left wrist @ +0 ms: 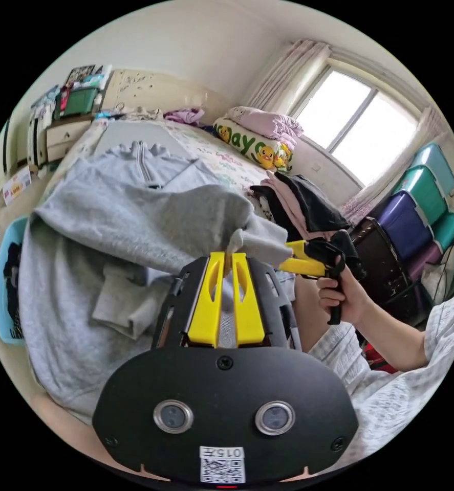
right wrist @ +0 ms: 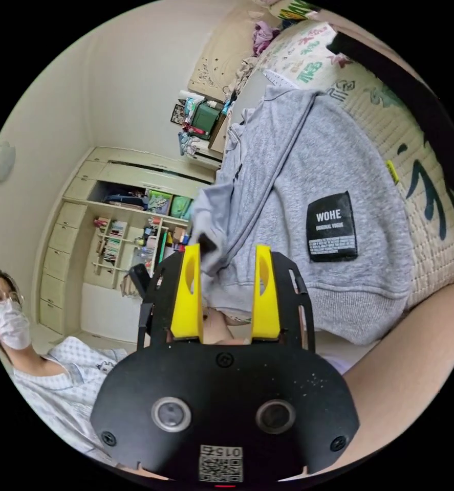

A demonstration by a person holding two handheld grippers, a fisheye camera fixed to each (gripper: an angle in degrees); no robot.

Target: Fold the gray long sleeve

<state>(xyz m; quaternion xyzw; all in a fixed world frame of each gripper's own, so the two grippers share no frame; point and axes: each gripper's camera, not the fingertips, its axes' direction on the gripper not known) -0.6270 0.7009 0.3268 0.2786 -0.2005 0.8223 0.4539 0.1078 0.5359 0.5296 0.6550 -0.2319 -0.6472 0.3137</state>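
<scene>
The bed (left wrist: 221,158) carries the gray sweater (left wrist: 83,245), which lies lengthwise along it, its zip collar at the far end and its ribbed hem hanging over the near edge. A sleeve is lifted across the body toward the right. The left gripper (left wrist: 229,255) has its jaws nearly together, clamped on a cuff. The right gripper (right wrist: 228,255), seen in the right gripper view, has its jaws apart with gray cloth lying between them, against the left jaw.

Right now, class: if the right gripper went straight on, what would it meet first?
Probably the gray top: its cloth lies between the open jaws of the right gripper, though depth is unclear.
</scene>
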